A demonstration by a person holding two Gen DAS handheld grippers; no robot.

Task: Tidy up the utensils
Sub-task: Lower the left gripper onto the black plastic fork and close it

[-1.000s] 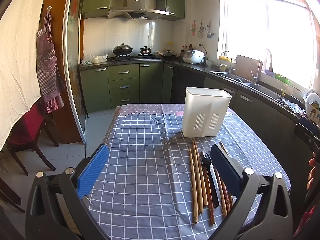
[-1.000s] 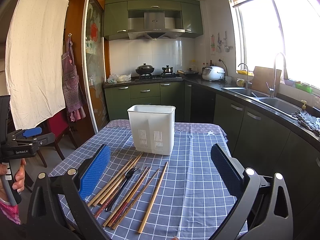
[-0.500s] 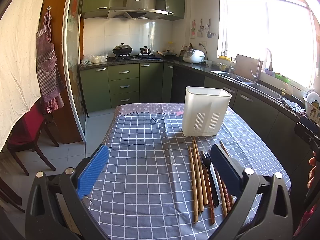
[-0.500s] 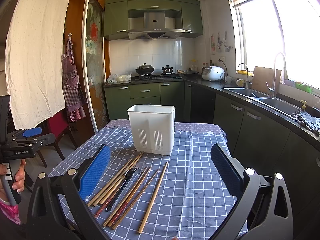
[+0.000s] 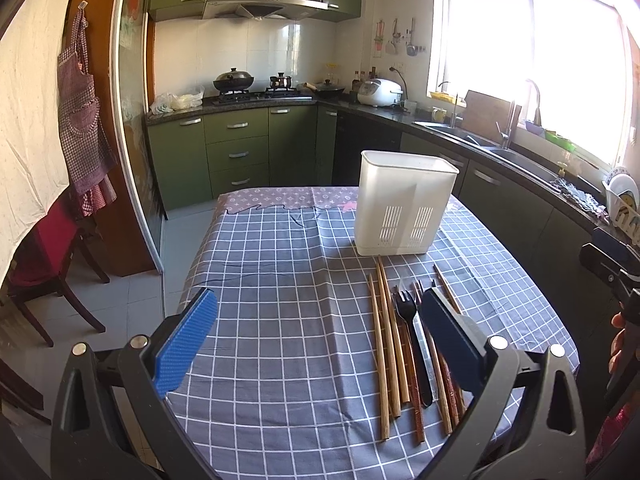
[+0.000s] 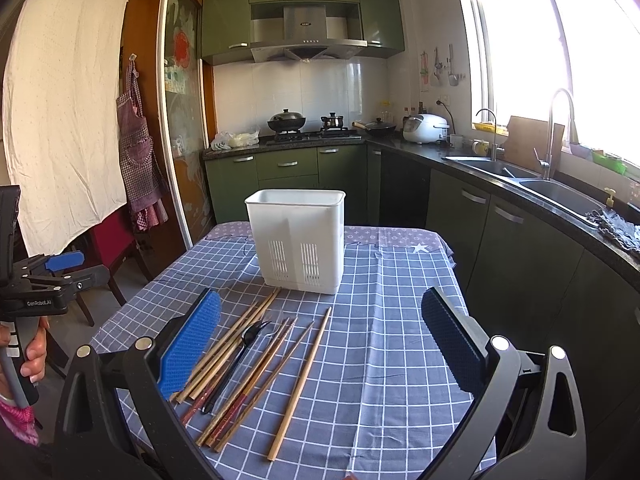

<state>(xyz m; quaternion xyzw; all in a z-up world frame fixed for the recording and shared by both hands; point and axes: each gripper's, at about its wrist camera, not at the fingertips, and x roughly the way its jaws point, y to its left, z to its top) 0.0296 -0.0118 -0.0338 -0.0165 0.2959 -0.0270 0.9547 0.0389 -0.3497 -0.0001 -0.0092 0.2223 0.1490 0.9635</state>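
Observation:
A white slotted utensil holder [image 5: 404,210] [image 6: 298,236] stands upright on the checked tablecloth. In front of it lie several wooden chopsticks [image 5: 382,344] [image 6: 300,384], a black plastic fork [image 5: 412,340] [image 6: 236,360] and a clear one beside it. My left gripper [image 5: 316,336] is open and empty, above the table's near edge, left of the utensils. My right gripper [image 6: 320,344] is open and empty, above the utensils' right side. The left gripper also shows at the left edge of the right wrist view [image 6: 60,268].
The table [image 5: 280,264] has a grey checked cloth. A red chair [image 5: 48,256] stands to its left. Green kitchen cabinets [image 6: 288,176], a stove and a sink counter [image 6: 540,188] run behind and to the right.

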